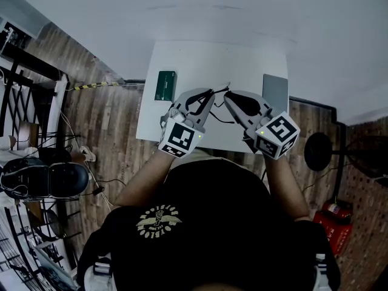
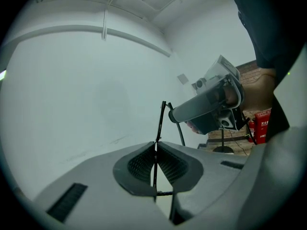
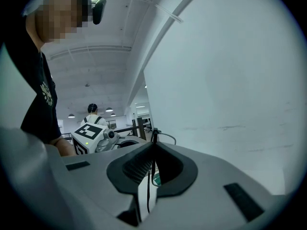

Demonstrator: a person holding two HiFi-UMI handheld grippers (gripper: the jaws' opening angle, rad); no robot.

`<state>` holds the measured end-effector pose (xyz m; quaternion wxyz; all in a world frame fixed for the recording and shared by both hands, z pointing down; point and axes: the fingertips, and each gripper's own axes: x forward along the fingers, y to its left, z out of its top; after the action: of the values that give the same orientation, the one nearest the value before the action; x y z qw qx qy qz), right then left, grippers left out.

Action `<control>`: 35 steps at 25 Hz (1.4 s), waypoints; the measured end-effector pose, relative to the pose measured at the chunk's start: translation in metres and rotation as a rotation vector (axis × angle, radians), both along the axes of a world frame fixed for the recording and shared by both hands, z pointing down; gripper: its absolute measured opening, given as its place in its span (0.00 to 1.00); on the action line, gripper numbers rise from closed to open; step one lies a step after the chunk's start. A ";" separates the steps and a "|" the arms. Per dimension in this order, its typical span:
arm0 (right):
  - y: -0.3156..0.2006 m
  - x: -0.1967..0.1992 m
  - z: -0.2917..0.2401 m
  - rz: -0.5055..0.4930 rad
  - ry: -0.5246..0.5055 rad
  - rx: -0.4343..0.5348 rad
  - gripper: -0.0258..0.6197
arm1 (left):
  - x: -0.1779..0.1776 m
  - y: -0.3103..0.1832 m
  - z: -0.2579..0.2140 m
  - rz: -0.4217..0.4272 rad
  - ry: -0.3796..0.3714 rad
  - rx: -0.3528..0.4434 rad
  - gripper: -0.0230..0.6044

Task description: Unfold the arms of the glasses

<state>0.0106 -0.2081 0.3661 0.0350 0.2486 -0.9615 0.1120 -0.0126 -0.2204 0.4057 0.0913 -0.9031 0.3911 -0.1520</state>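
Below you stands a white rectangular table (image 1: 206, 62) with a smooth, matt top. On its far right corner lies a flat grey slab (image 1: 275, 91) with rounded corners, and on its far left part lies a small dark green box (image 1: 165, 85).

You hold both tools above the middle of the table. Your left gripper (image 1: 209, 94), grey plastic with ribbed black pads, points away from you and leans inward to the right. Your right gripper (image 1: 229, 97), of the same build, leans inward to the left. Their tips nearly meet, and the marker cubes face your chest.

Between the tips, in the air above the table, hang the thin black wire-like glasses (image 1: 219, 91). The left jaws are pressed together on a slim upright bar of the frame. The right jaws are also closed tight on a thin black part of the glasses.
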 end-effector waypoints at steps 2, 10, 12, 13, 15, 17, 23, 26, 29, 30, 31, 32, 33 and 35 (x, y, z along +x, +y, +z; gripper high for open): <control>-0.003 -0.002 0.002 -0.001 0.004 -0.008 0.07 | -0.003 -0.003 0.001 0.009 -0.013 0.000 0.07; -0.012 -0.007 0.009 -0.019 0.021 -0.040 0.07 | -0.012 -0.014 0.006 0.052 -0.079 -0.004 0.07; -0.014 -0.007 0.013 -0.019 0.026 -0.050 0.07 | -0.013 -0.015 0.008 0.062 -0.105 -0.003 0.07; -0.015 -0.007 0.014 -0.020 0.027 -0.055 0.07 | -0.013 -0.016 0.008 0.066 -0.118 -0.003 0.07; -0.016 -0.008 0.015 -0.025 0.027 -0.062 0.07 | -0.015 -0.017 0.008 0.073 -0.143 -0.003 0.07; -0.015 -0.011 0.013 -0.036 0.029 -0.066 0.07 | -0.019 -0.016 0.006 0.079 -0.168 -0.001 0.07; -0.010 -0.017 0.014 -0.068 0.051 -0.076 0.07 | -0.027 -0.013 0.003 0.096 -0.263 0.030 0.07; -0.005 -0.021 0.018 -0.082 0.072 -0.083 0.07 | -0.033 -0.008 0.004 0.103 -0.303 0.036 0.07; 0.003 -0.026 0.021 -0.103 0.084 -0.093 0.07 | -0.040 -0.001 0.006 0.106 -0.335 0.038 0.07; 0.004 -0.027 0.022 -0.109 0.086 -0.097 0.07 | -0.041 0.001 0.006 0.105 -0.345 0.039 0.07; 0.004 -0.028 0.023 -0.114 0.089 -0.101 0.07 | -0.042 0.002 0.006 0.104 -0.355 0.040 0.07; 0.004 -0.028 0.023 -0.120 0.092 -0.104 0.07 | -0.043 0.002 0.006 0.103 -0.364 0.041 0.07; 0.004 -0.029 0.024 -0.126 0.096 -0.106 0.07 | -0.044 0.002 0.007 0.103 -0.373 0.042 0.07; 0.005 -0.030 0.026 -0.140 0.108 -0.108 0.07 | -0.045 0.002 0.010 0.103 -0.386 0.041 0.07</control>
<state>-0.0195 -0.2035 0.3923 0.1078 0.1840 -0.9658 0.1475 -0.0576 -0.2183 0.4154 0.1906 -0.8739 0.3228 -0.3095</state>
